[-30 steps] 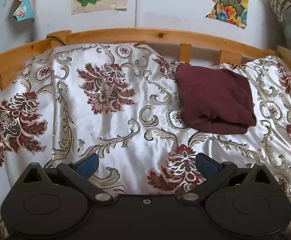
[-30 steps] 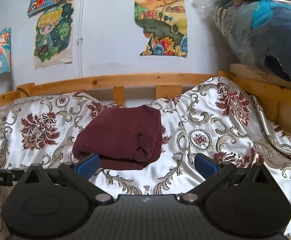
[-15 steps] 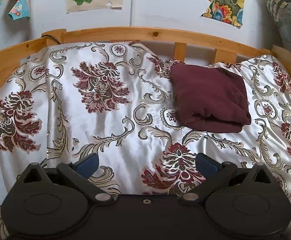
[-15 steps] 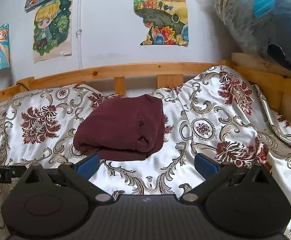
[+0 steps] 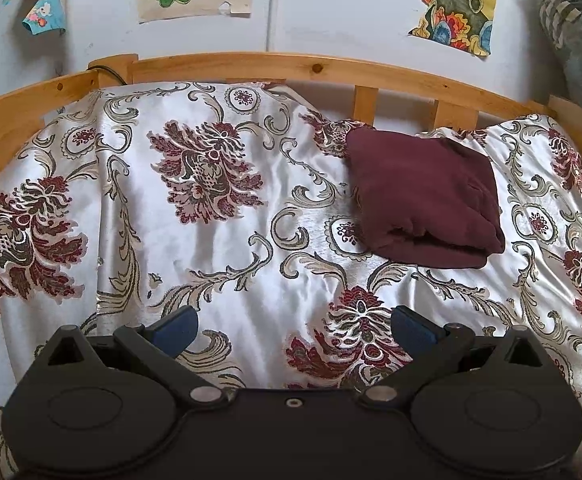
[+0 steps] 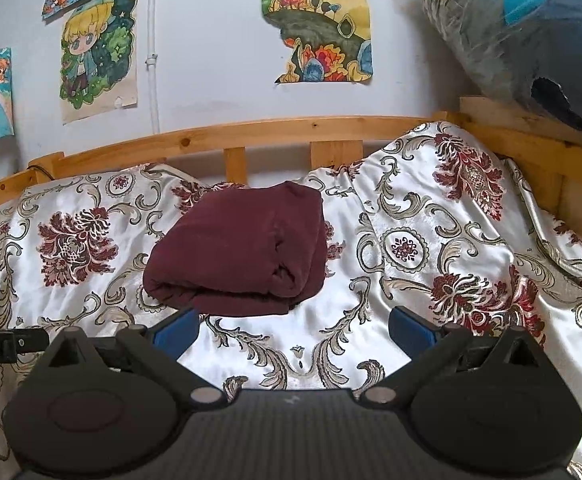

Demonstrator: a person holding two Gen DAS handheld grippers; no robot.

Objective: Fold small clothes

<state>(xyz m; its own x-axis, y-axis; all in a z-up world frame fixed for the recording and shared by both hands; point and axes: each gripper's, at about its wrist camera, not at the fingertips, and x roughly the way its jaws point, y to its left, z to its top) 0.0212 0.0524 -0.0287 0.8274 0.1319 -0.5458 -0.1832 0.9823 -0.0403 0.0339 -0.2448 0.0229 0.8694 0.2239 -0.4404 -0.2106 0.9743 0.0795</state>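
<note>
We hold the left hand-held gripper [image 5: 293,326] low over the bed, tilted slightly down toward the cover, its two blue-padded fingers [image 5: 173,326] spread wide with nothing between them. Our right hand-held gripper [image 6: 293,326] sits at much the same height and angle, its jaws likewise spread and empty, its left blue pad [image 6: 177,330] just short of the near edge of the garment.

The maroon garment [image 5: 425,200] lies folded into a thick, roughly square bundle on the bedspread [image 5: 219,264], toward the far side near the rail. In the left view it is ahead and to the right; in the right view [image 6: 239,250] it is straight ahead, slightly left of centre. Its cloth looks soft and matte, like fleece or knit, with rounded rolled layers showing at the near edge.

The bedspread is glossy white satin, lightly wrinkled, woven with dark red flowers and grey-gold scrolls. A wooden bed rail [image 6: 251,130] of pale knotty pine with short upright slats curves behind it. Paper drawings [image 6: 97,54] with torn edges hang on the white wall, and a plastic-wrapped bundle [image 6: 531,36] sits up at the right.
</note>
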